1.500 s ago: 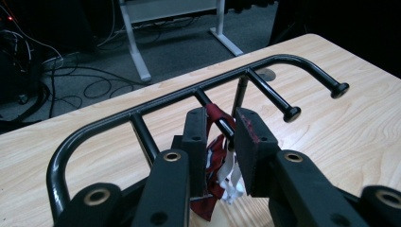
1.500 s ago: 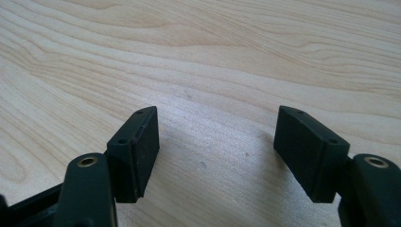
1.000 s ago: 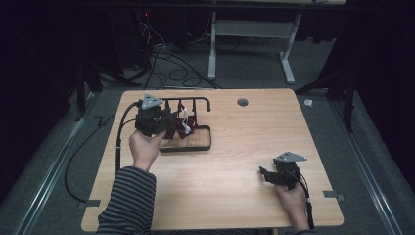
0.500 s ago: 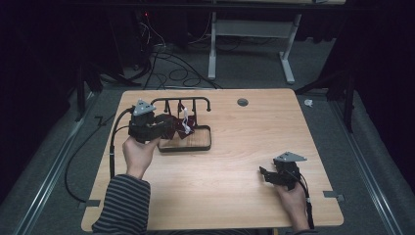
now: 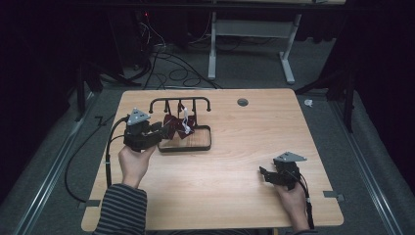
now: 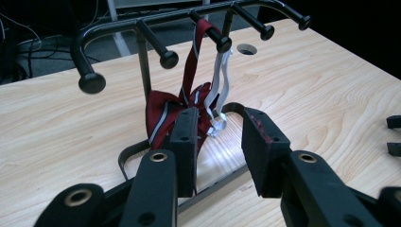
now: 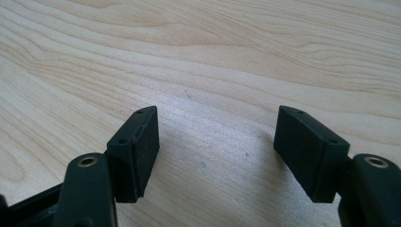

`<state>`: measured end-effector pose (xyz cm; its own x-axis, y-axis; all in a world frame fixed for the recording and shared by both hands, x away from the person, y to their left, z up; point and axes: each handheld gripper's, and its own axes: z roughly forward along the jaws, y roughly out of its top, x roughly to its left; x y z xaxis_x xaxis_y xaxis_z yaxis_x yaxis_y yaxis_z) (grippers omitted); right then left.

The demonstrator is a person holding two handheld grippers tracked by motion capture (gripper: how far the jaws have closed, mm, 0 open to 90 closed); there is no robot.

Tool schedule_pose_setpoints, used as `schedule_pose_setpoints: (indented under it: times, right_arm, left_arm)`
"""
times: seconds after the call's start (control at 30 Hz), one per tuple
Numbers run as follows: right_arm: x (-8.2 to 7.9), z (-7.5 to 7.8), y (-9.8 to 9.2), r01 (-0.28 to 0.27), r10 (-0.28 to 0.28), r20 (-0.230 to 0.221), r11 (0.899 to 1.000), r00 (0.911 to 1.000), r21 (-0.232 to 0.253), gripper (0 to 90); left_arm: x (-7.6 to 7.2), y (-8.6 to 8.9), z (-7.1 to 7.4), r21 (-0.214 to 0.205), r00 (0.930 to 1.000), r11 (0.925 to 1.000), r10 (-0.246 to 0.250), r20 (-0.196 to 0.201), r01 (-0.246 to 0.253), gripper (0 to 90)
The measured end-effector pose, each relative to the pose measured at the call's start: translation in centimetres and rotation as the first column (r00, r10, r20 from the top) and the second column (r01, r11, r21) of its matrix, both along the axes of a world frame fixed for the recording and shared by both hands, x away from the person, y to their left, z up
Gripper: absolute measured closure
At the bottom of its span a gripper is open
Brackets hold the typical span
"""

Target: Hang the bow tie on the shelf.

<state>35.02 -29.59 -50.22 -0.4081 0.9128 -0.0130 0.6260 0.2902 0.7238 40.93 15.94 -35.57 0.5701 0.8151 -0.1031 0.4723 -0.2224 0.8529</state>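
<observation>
At the left of the counter [image 5: 225, 166], the left claw [image 5: 157, 131] hovers just left of a black peg rack [image 5: 180, 103] that stands on a small tray [image 5: 208, 145]. A dark red bow tie [image 6: 163, 111] hangs by its strap from one of the middle pegs, with a white band [image 6: 222, 85] beside it, and its bow droops low over the tray.

The step in hand looks like a reach for the bow tie. To do it well, the left claw should probably come in level with the bow, keep both pads clear of the rack's upright and the tray rim, and close on the fabric itself, not on the white band. The strap would then need lifting up and along the peg, past its knob, so the rack does not tip or drag.

In the left gripper view the jaws stand partly apart with nothing pressed between them. The left pad lies in front of the bow's lower edge; whether it touches the cloth cannot be told.

At the near right, the right claw [image 5: 266, 175] rests low over bare wood, its jaws wide apart and empty, well away from the rack.
</observation>
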Motion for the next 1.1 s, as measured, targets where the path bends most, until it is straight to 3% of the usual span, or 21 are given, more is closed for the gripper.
schedule_pose_setpoints:
  times: [1.1]
  right_arm:
    - [0.0,0.0,0.0,0.001,-0.001,-0.002,1.0,1.0,0.0,33.2]
  left_arm:
    - [-2.8,2.3,-0.8,-0.026,0.9992,0.9989,0.04,0.009,-0.04,64.8]
